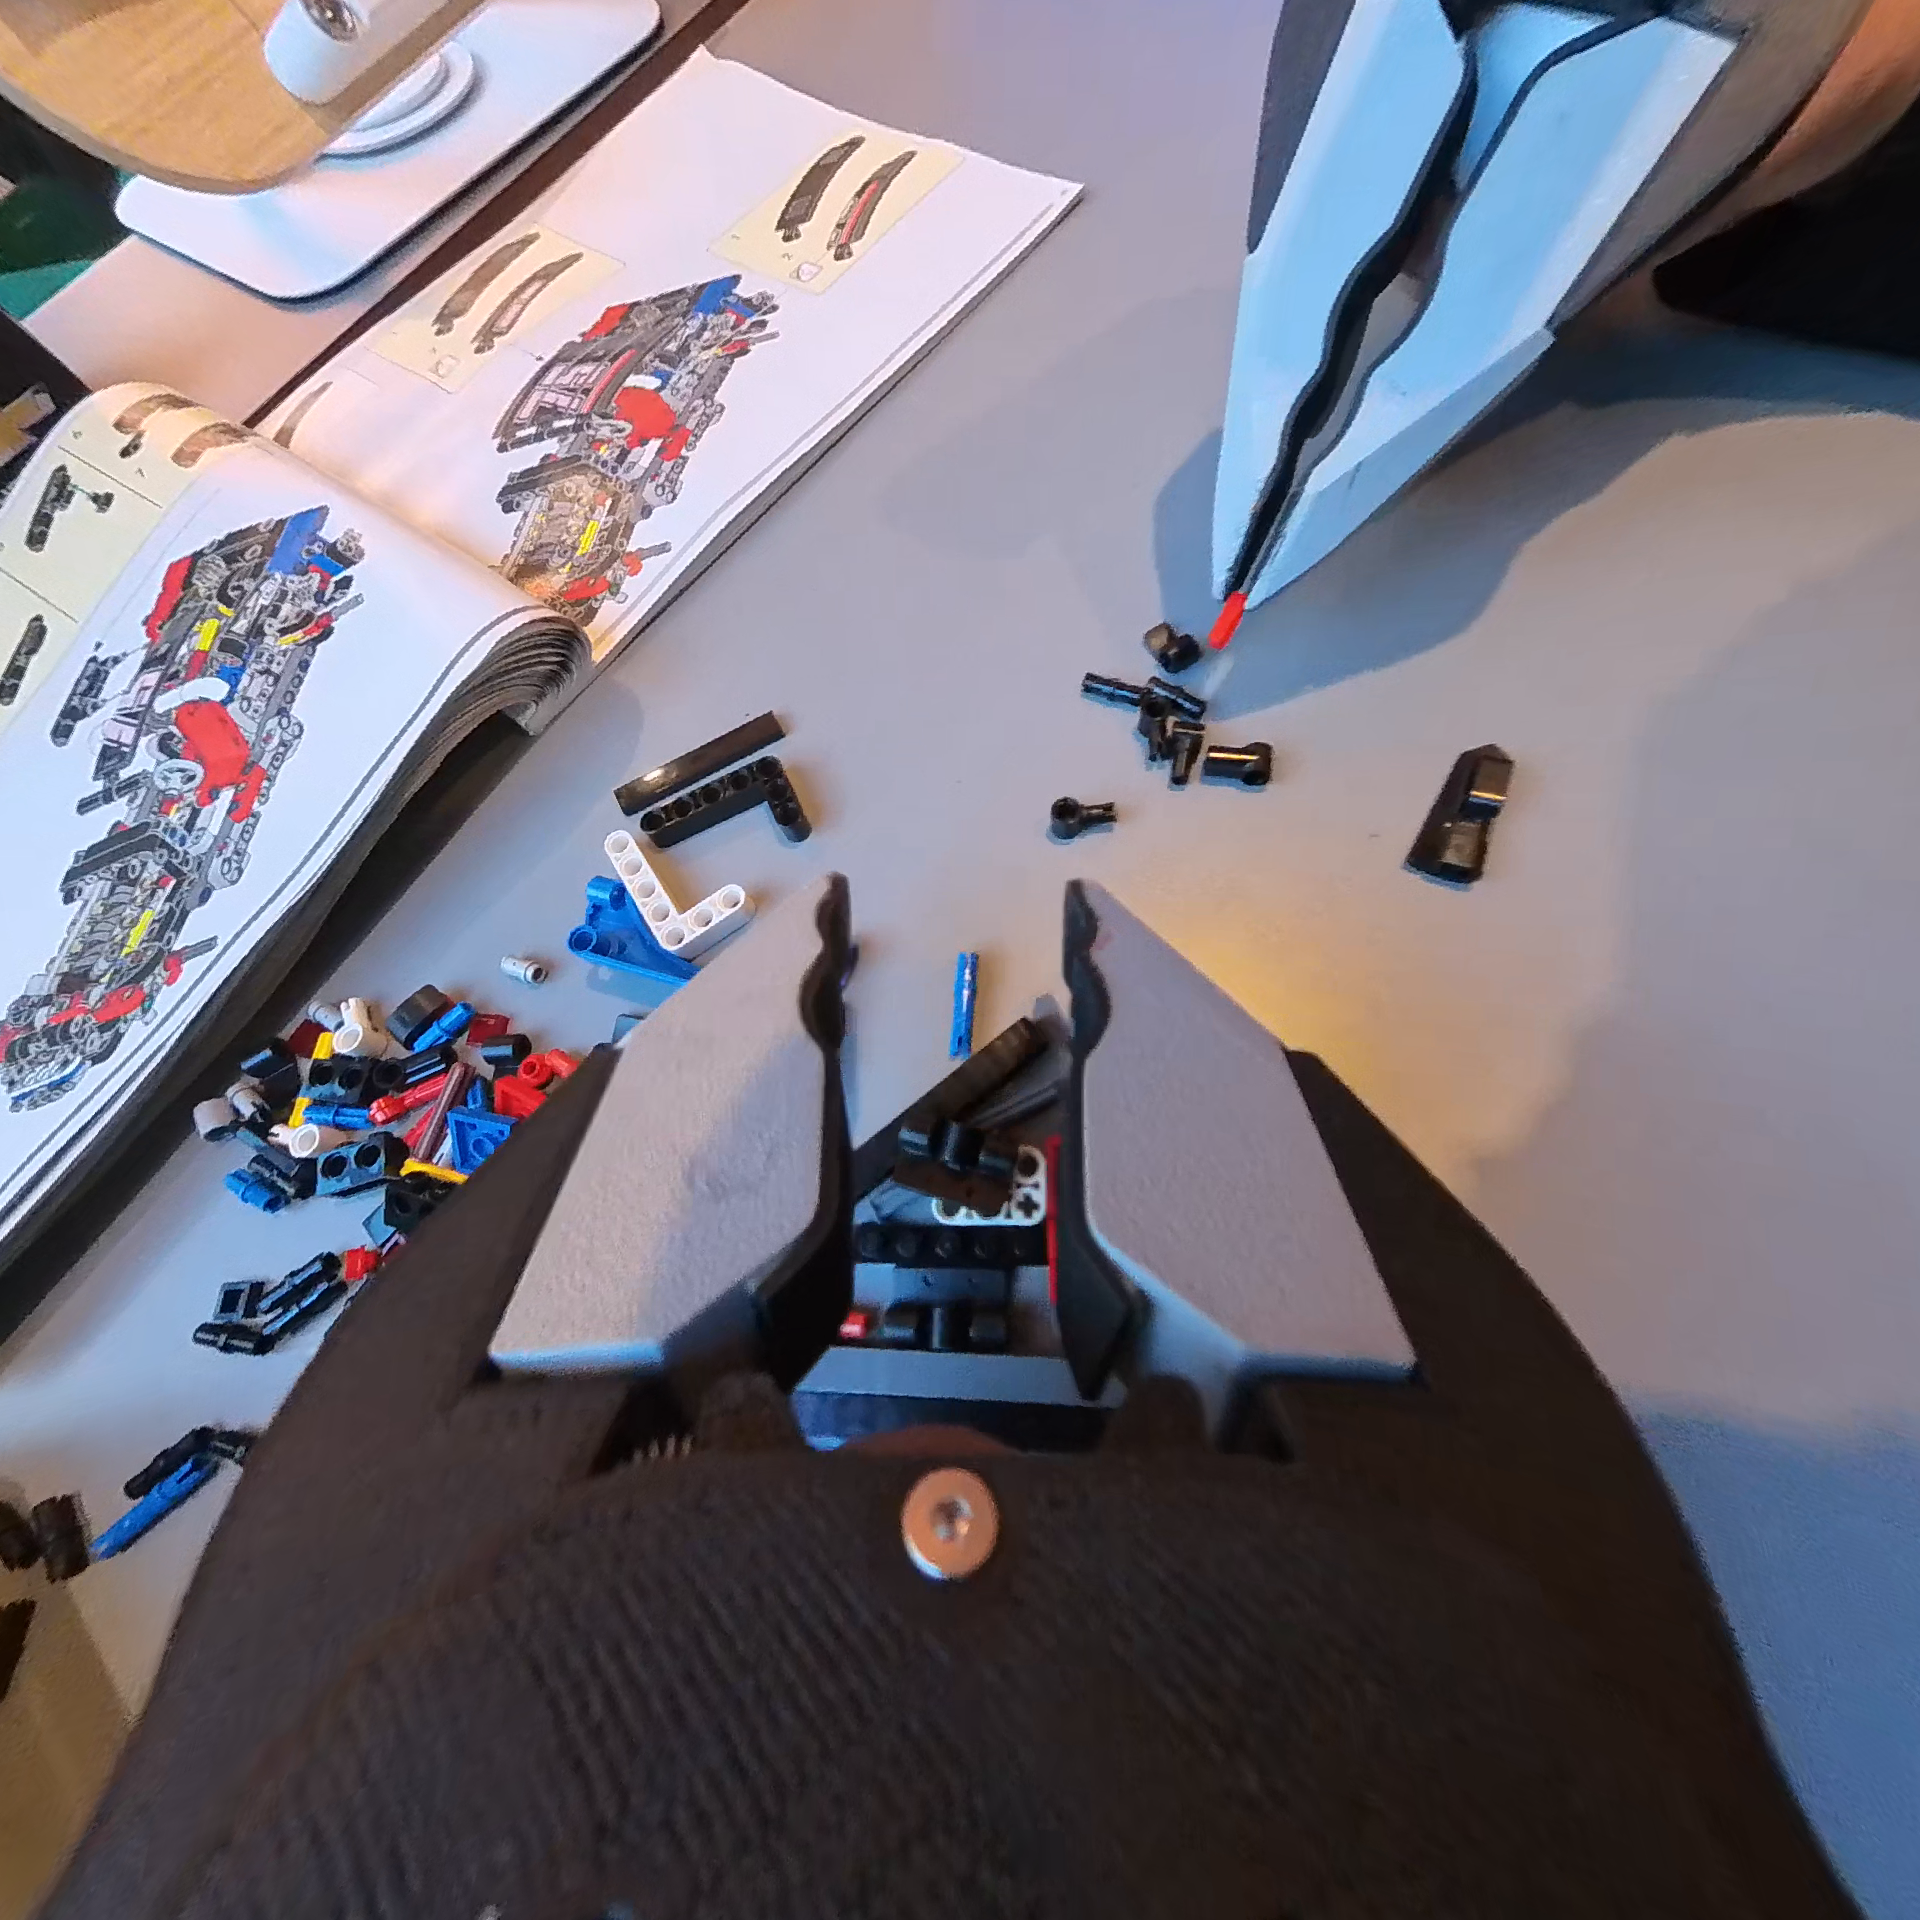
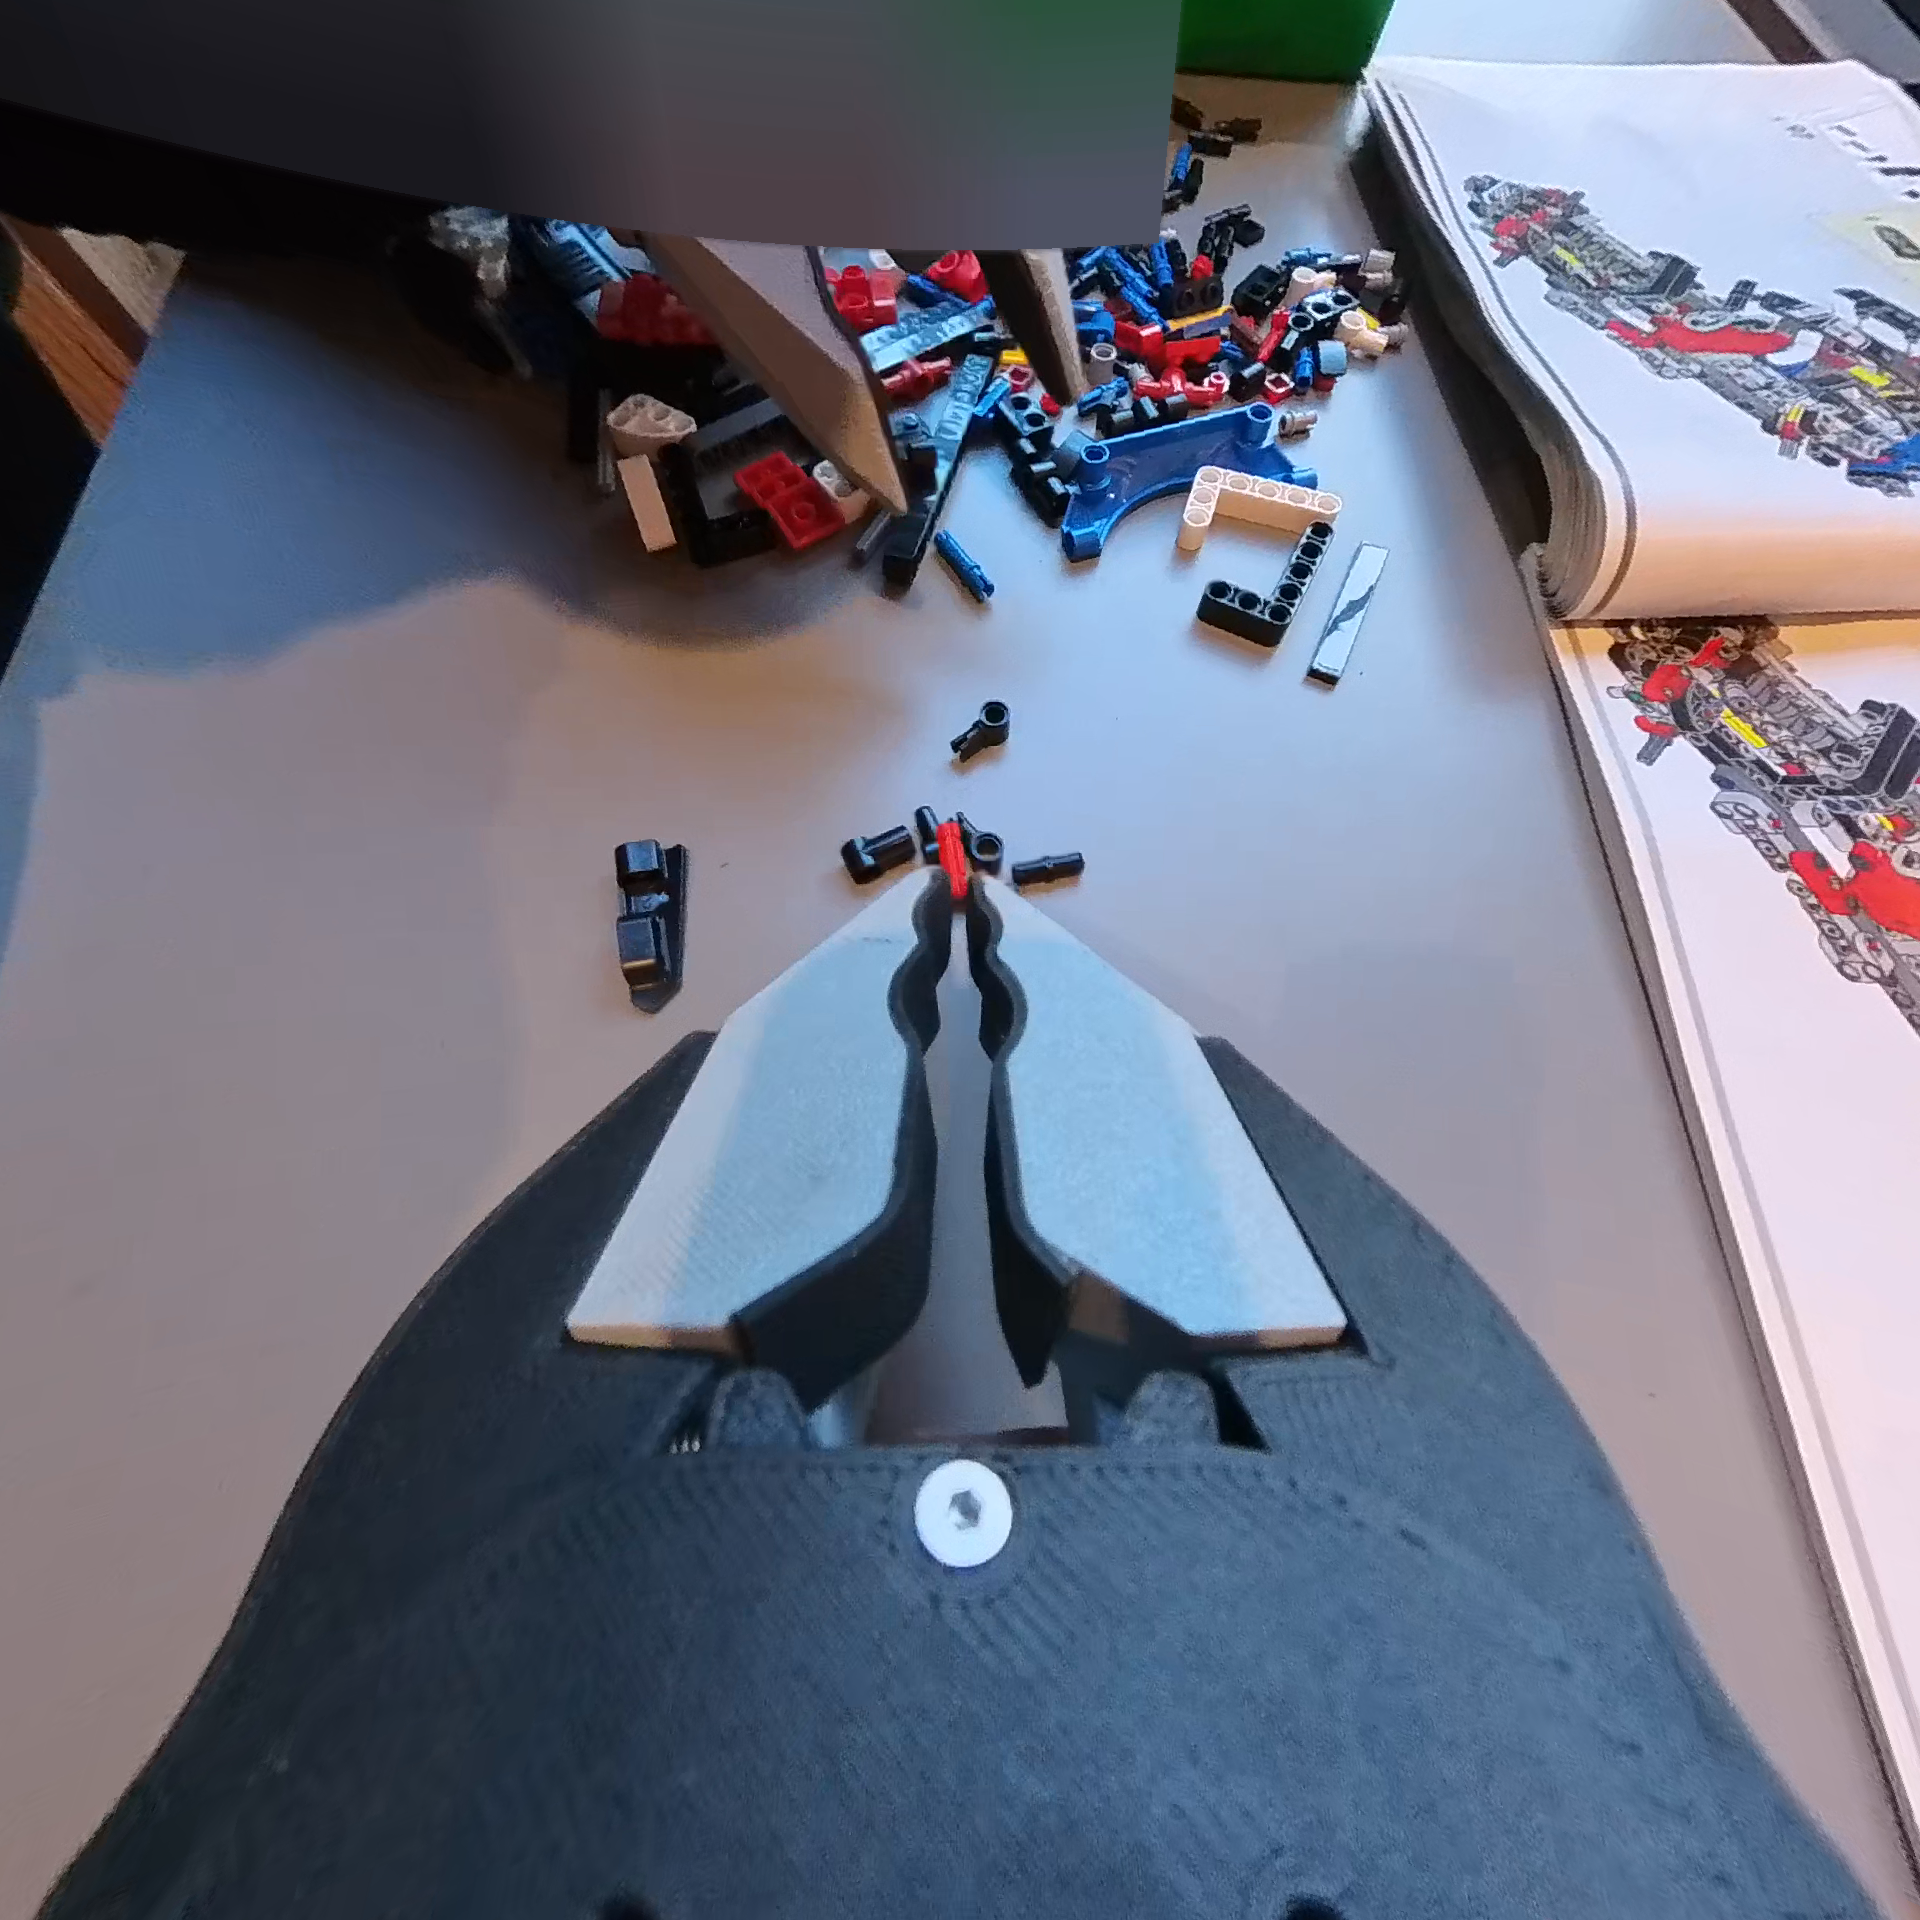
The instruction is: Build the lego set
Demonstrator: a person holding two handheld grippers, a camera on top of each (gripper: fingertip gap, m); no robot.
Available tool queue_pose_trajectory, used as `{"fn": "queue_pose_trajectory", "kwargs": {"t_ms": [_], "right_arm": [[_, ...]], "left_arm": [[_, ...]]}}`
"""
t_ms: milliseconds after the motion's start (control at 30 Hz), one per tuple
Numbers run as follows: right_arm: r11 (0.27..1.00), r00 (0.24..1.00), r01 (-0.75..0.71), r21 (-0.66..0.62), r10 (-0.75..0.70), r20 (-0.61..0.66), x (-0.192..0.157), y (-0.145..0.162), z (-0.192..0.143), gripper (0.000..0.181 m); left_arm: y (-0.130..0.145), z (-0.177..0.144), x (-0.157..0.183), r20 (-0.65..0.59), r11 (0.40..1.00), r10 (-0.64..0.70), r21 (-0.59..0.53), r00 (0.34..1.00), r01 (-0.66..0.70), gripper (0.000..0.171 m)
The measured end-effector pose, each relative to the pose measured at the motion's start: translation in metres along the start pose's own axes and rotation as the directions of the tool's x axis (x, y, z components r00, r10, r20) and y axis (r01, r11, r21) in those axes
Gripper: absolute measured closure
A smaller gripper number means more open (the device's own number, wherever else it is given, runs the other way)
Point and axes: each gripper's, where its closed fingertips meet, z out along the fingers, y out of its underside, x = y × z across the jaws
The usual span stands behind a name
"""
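Note:
My right gripper is shut on a small red pin, which sticks out past its tips just above a cluster of small black connectors on the grey table. The left wrist view shows the right gripper coming in from the upper right with the red pin at its tip. My left gripper is open and holds nothing. It hovers over a black Lego assembly that shows between its fingers. In the right wrist view the left gripper stands over the loose pile.
An open instruction booklet lies at the left. A pile of loose pieces lies beside it. A black L-beam, white L-beam, blue panel, blue pin and black panel piece lie apart. A monitor stand is behind. My hands' fingertips stand some 10 cm from each other.

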Motion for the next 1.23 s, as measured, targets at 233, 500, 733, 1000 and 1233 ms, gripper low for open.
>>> {"fn": "queue_pose_trajectory", "kwargs": {"t_ms": [233,500,733,1000,1233], "right_arm": [[1.0,0.999,-0.004,0.028,0.003,0.05,-0.01,-0.007,0.004,0.181],[0.999,0.995,0.021,0.045,-0.026,0.099,-0.028,-0.019,0.013,0.181],[0.999,0.993,0.003,0.043,-0.008,0.118,-0.032,-0.018,0.021,0.181],[0.995,0.995,-0.014,0.099,0.004,0.097,-0.024,-0.027,0.019,0.181],[0.993,0.996,-0.03,0.117,0.02,0.085,-0.018,-0.029,0.018,0.181]], "left_arm": [[-0.003,0.002,0.023,-0.092,0.998,0.058,0.01,0.994,-0.058,0.136],[0.002,0.004,0.045,-0.172,0.994,0.108,-0.012,0.979,-0.112,0.145],[0.008,0.004,0.02,-0.134,0.999,-0.039,-0.034,0.99,0.034,0.144],[0.006,-0.002,-0.002,-0.162,0.973,-0.227,0.004,0.96,0.231,0.142],[0.009,0.001,-0.003,-0.216,0.953,-0.298,-0.006,0.93,0.304,0.141]]}}
